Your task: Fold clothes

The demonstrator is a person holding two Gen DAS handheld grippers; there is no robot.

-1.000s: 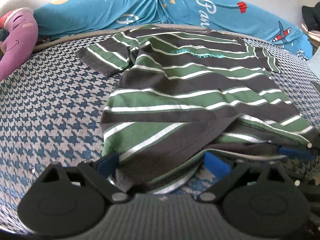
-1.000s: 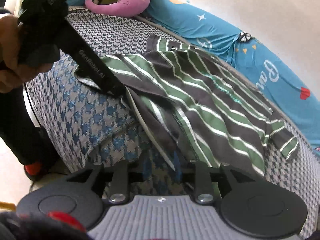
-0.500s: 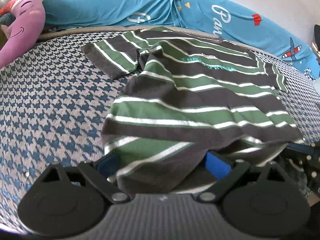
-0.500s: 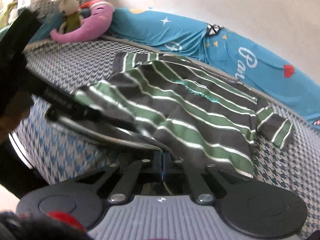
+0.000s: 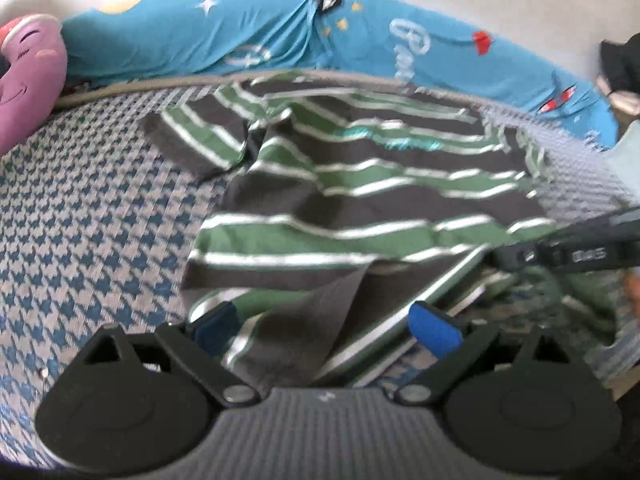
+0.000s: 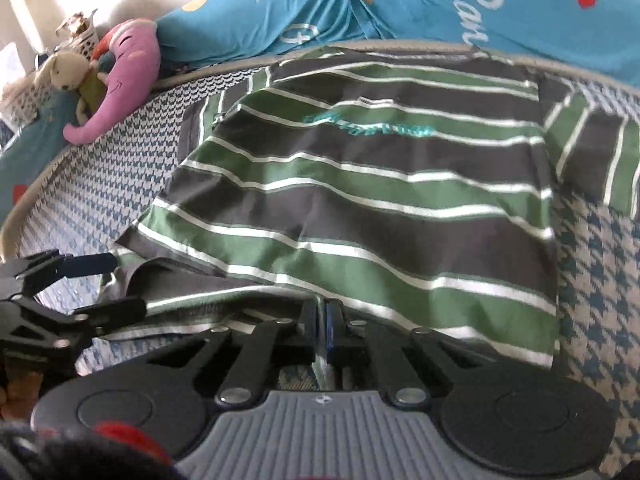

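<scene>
Low over the near edge of the bed (image 5: 80,220), both tongs point toward the far wall. Left tongs (image 5: 326,326): fingers spread wide, blue pads (image 5: 434,326) well apart, released; the hem of the striped shirt (image 5: 360,200) drapes down between them, loose, not pinched. Seen from the right wrist, the left tongs (image 6: 86,284) sit at the shirt's left hem corner, parted, one blue-tipped finger above the cloth edge and one below.

Right tongs (image 6: 323,330): fingers pressed together, clenched on the shirt's (image 6: 360,208) near hem, cloth caught between the pads. From the left wrist the right tongs (image 5: 568,254) come in from the right edge, level, at the hem's right side; that view is motion-blurred there.

Shirt: dark grey with green and white stripes, lying mostly flat on the houndstooth bed cover, collar end far, hem end near and lifted off the cover. One sleeve (image 6: 592,152) spreads flat to the right, the other (image 5: 196,136) to the left. Teal lettering across the chest, unreadable.

Beyond the shirt: blue printed bedding (image 6: 400,4) along the wall, purple plush toy (image 6: 124,80) at far left.
</scene>
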